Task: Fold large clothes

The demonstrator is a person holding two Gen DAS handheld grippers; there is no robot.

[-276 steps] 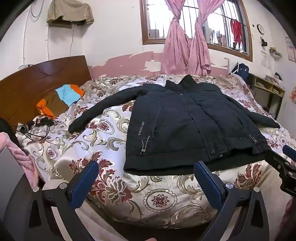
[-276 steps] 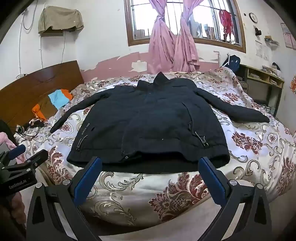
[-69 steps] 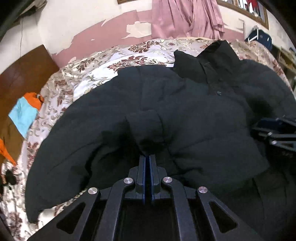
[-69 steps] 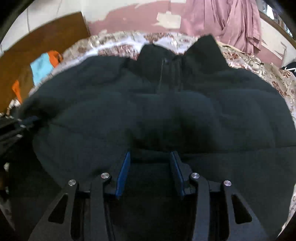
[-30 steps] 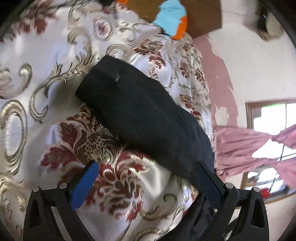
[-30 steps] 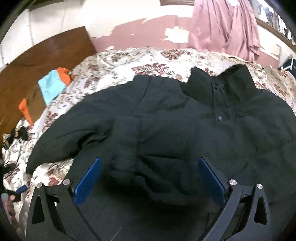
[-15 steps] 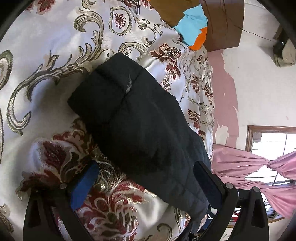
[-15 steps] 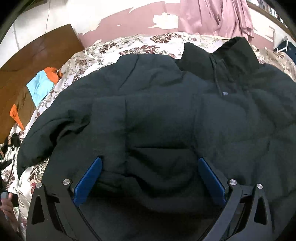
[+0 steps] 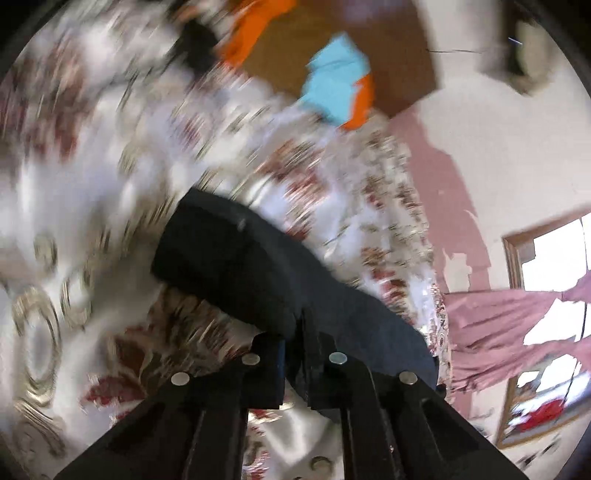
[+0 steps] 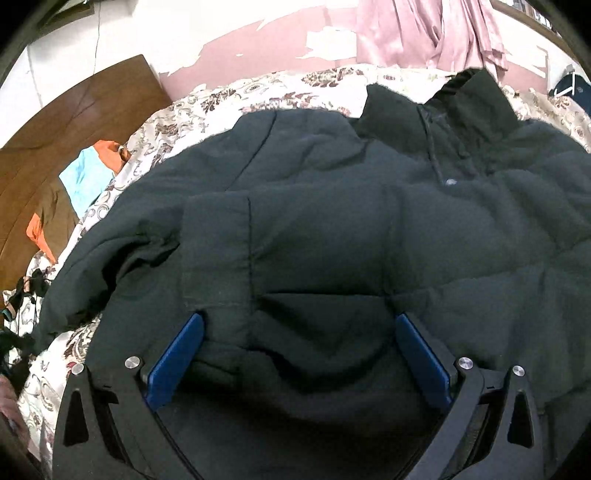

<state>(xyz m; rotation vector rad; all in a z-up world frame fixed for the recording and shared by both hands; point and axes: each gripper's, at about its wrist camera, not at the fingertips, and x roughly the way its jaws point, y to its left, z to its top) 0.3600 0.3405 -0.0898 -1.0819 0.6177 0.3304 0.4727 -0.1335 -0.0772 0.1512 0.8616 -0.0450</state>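
A large black padded jacket (image 10: pixel 332 221) lies on the floral bedspread (image 10: pixel 221 92), collar toward the wall. One sleeve is folded across its chest. My right gripper (image 10: pixel 299 332) stands open, its blue pads pressed down into the jacket's body on either side of a bulge of fabric. In the blurred left wrist view the jacket's other sleeve (image 9: pixel 229 258) stretches over the bedspread (image 9: pixel 92 184). My left gripper (image 9: pixel 299 332) is shut on that sleeve, a little back from the cuff, and the sleeve is lifted off the bed.
Orange, blue and brown clothes (image 10: pixel 85 170) lie by the wooden headboard (image 10: pixel 74 110) at the left. Dark cables (image 10: pixel 22 295) sit on the bed's left edge. Pink curtains (image 10: pixel 424 33) and a window (image 9: pixel 554 258) are on the far wall.
My left gripper closed on the jacket's sleeve and rose with it, and its view turned and blurred. My right gripper sank a little onto the jacket, still open.
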